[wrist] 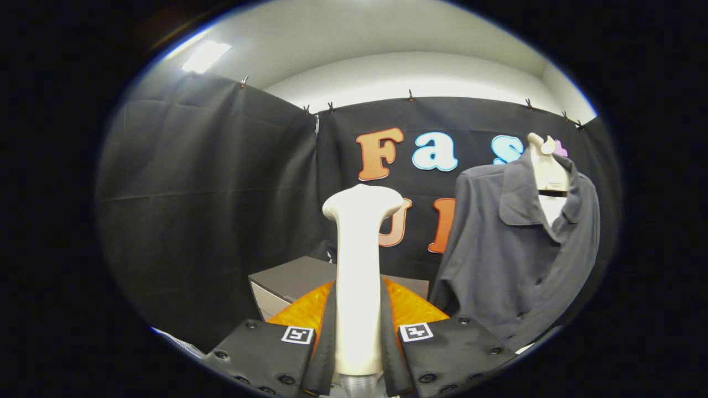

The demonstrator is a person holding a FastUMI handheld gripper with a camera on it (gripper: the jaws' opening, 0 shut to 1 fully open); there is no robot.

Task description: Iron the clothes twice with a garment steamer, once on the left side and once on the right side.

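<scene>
My gripper [358, 326] is shut on the handle of a white garment steamer [359, 243], which stands upright between the fingers with its wide head at the top. A ribbed hose [358, 384] leaves the bottom of the handle. A dark grey button-up shirt [514, 249] hangs on a pale mannequin hanger [547, 166], beyond the fingers and to their right. The steamer head is to the left of the shirt and apart from it.
A grey box-like table [293, 279] stands behind the steamer, against the black cloth wall [210, 193]. The wall closes in on the left and at the back.
</scene>
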